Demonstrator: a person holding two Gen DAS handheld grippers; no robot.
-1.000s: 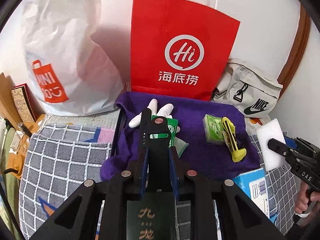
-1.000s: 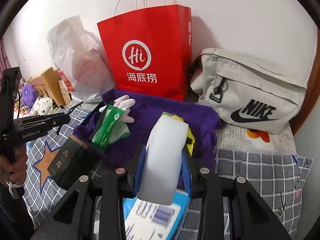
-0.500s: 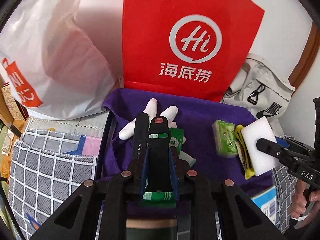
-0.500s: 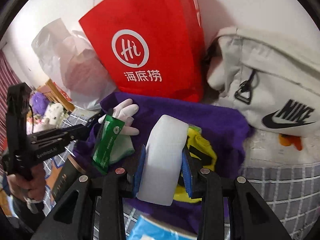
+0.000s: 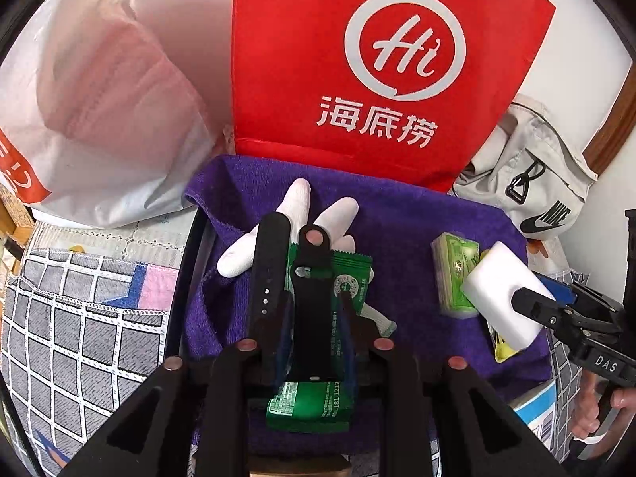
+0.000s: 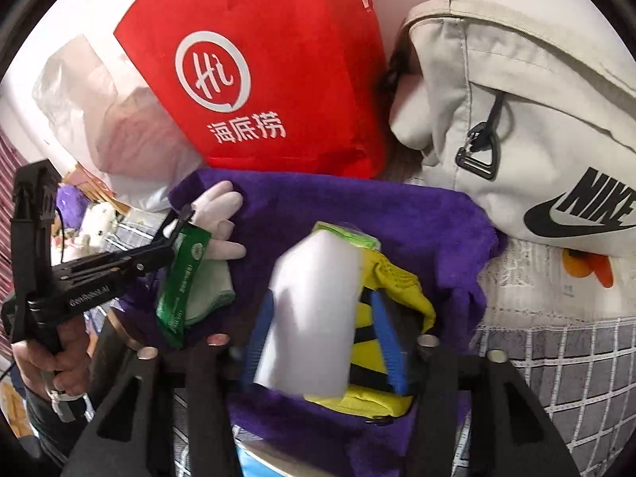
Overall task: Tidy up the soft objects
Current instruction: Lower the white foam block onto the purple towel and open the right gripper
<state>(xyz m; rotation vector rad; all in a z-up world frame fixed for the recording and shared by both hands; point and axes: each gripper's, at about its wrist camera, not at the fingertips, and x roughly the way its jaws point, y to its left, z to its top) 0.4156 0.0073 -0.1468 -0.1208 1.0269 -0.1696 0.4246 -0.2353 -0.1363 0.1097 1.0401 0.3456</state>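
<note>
A purple towel [image 5: 397, 230] [image 6: 318, 206] carries a white glove [image 5: 298, 202], a green packet [image 5: 349, 278], a green tissue pack [image 5: 453, 270] and a yellow glove [image 6: 397, 282]. My left gripper [image 5: 314, 298] hangs low over the packet. Its jaws are opening, and a black watch strap [image 5: 314, 330] stands between the pads with slim gaps on both sides. My right gripper [image 6: 322, 298] is over the yellow glove with its jaws opening. A white sponge [image 6: 314, 306] sits blurred between its blue pads, and the right pad is clear of it.
A red paper bag [image 5: 377, 59] stands behind the towel, with a white plastic bag [image 5: 99, 99] to its left and a grey Nike bag [image 6: 536, 119] to its right. Checked bedding [image 5: 79, 338] lies around. A blue-and-white box [image 5: 536, 409] sits at the towel's near right corner.
Both grippers have come forward and down over the purple towel. Each pair of jaws has widened, so the strap and the sponge are no longer pinched.
</note>
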